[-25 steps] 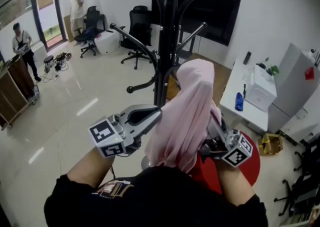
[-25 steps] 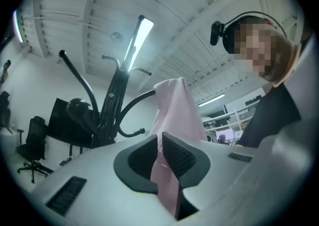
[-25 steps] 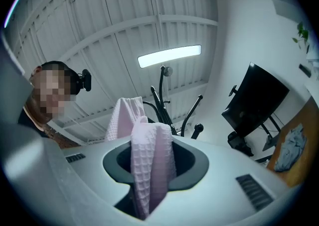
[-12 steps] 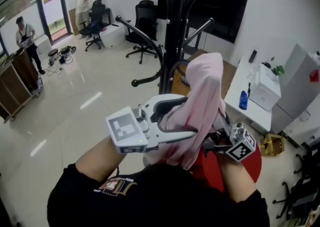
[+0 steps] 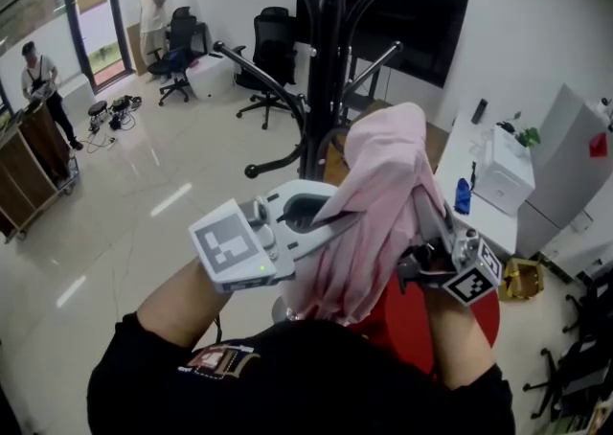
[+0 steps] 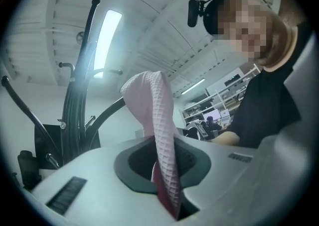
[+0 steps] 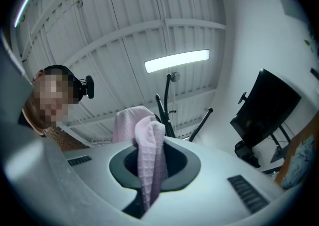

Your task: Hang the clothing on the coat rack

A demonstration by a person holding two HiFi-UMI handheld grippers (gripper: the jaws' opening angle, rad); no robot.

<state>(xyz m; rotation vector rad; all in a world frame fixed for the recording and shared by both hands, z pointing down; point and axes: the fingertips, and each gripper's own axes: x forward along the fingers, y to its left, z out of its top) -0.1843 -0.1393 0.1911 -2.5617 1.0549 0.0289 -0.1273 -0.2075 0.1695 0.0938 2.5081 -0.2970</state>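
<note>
1. Now the left gripper has its jaws closing on a fold of the pink garment. The waffle cloth runs straight down through the narrow gap between them.
2. Over on the right gripper, the jaws are pressed together on another fold of the same garment, pinched tight.
3. A second ago the left gripper sat beside the cloth with nothing in it. Half a second ago its jaws gaped wide around the fabric, and now they are biting on it. The right one has kept its hold throughout.
4. Both grippers hold the garment up in front of the coat rack, by its pole and below the upper hooks, on no hook yet.
5. Count: one garment, one rack, two grippers, and two people far off, one by a cart and one at the doorway.
</note>
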